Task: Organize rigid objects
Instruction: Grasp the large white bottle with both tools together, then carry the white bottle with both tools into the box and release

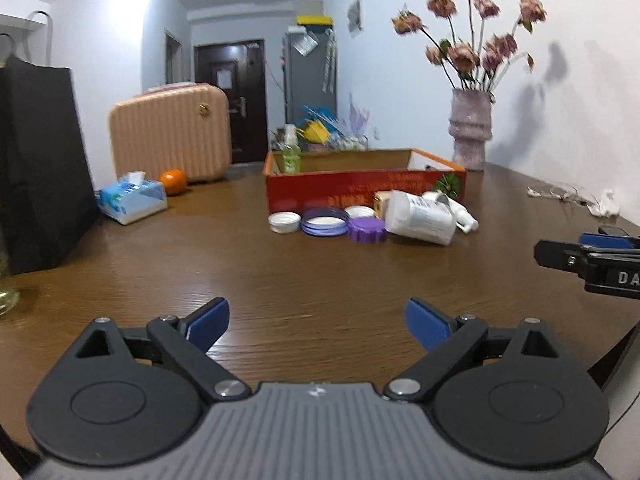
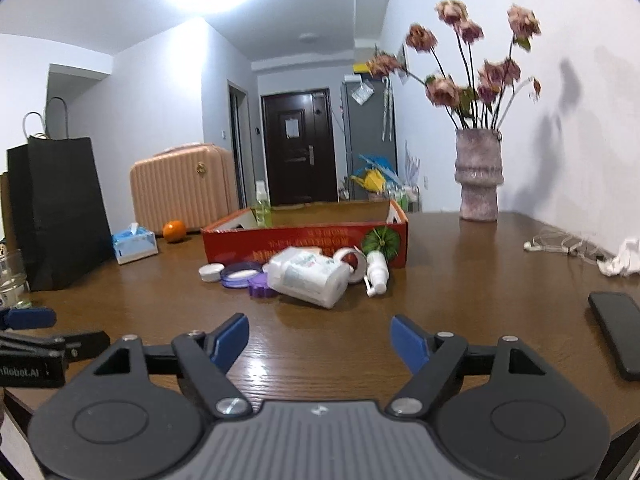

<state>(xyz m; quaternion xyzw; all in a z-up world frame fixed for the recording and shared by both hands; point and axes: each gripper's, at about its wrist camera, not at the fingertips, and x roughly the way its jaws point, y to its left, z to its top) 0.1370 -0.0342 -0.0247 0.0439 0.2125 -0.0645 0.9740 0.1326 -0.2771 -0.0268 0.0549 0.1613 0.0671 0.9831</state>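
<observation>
A red cardboard box (image 1: 352,196) stands open at the table's middle, and a green spray bottle (image 1: 291,156) stands upright inside its far left corner. In front of it lie a white bottle on its side (image 2: 308,276), a purple lid (image 1: 366,230), a blue-rimmed lid (image 1: 324,221), a white lid (image 1: 284,223), a small white spray bottle (image 2: 376,274) and a tape roll (image 2: 354,264). My left gripper (image 1: 318,312) and my right gripper (image 2: 318,322) hover low over bare wood, well short of the cluster. Both are open and hold nothing.
A vase of pink flowers (image 2: 478,176) stands at the back right. A black paper bag (image 2: 60,216), a pink suitcase (image 1: 172,136), a tissue box (image 1: 132,200) and an orange (image 1: 173,181) are on the left. A dark phone (image 2: 618,332) and a white cable (image 2: 560,244) lie to the right.
</observation>
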